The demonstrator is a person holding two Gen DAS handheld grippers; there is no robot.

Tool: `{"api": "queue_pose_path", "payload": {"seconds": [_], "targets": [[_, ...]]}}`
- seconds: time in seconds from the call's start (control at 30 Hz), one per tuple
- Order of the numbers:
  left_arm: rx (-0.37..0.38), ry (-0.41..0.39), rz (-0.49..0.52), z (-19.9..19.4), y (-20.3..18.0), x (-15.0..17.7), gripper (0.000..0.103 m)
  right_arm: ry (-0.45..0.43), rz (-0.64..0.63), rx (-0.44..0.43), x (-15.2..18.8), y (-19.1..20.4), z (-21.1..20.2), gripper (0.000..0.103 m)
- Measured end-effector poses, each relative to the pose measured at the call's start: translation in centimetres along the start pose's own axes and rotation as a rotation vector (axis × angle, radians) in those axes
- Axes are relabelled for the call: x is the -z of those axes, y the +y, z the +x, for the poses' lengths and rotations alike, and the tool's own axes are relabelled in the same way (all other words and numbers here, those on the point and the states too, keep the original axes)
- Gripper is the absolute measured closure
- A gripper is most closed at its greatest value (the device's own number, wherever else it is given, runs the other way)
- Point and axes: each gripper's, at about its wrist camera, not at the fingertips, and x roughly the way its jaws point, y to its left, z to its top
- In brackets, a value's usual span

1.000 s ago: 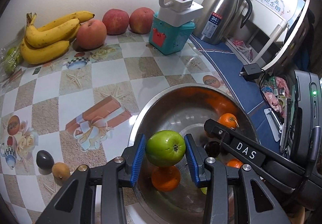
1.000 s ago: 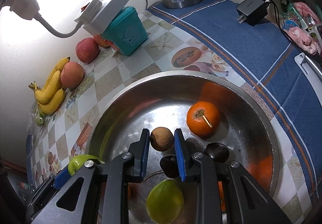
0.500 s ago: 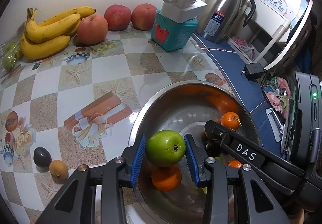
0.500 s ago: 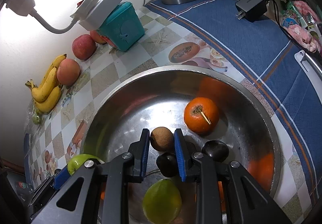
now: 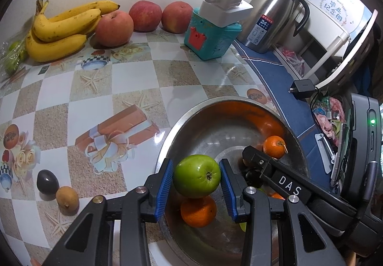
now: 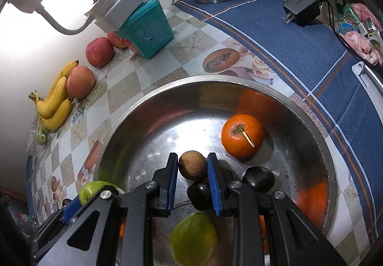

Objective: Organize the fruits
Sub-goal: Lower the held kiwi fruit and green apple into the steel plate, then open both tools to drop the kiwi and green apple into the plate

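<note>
Over the steel bowl (image 6: 311,117), both jaws sit clamped: left gripper (image 5: 196,181) on a green apple (image 5: 196,176) at the bowl's near rim, right gripper (image 6: 192,166) on a brown kiwi (image 6: 192,164) above the bowl's centre.

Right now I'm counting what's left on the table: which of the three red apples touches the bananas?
The leftmost red apple, pressed against the bananas. The other two apples sit further right, toward the teal box.

Black fingers (image 5: 165,184) carry ribbed blue pads, silver screws, white "DAS" lettering.
</note>
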Motion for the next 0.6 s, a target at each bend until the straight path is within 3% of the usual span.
{"api": "queue_pose_path", "payload": {"seconds": [0.6], "targets": [[0.005,0.003,-0.005,-0.06,0.11,-0.08,0.059,-0.013,0.001,-0.002,-0.09,-0.05,-0.3,0.076]]}}
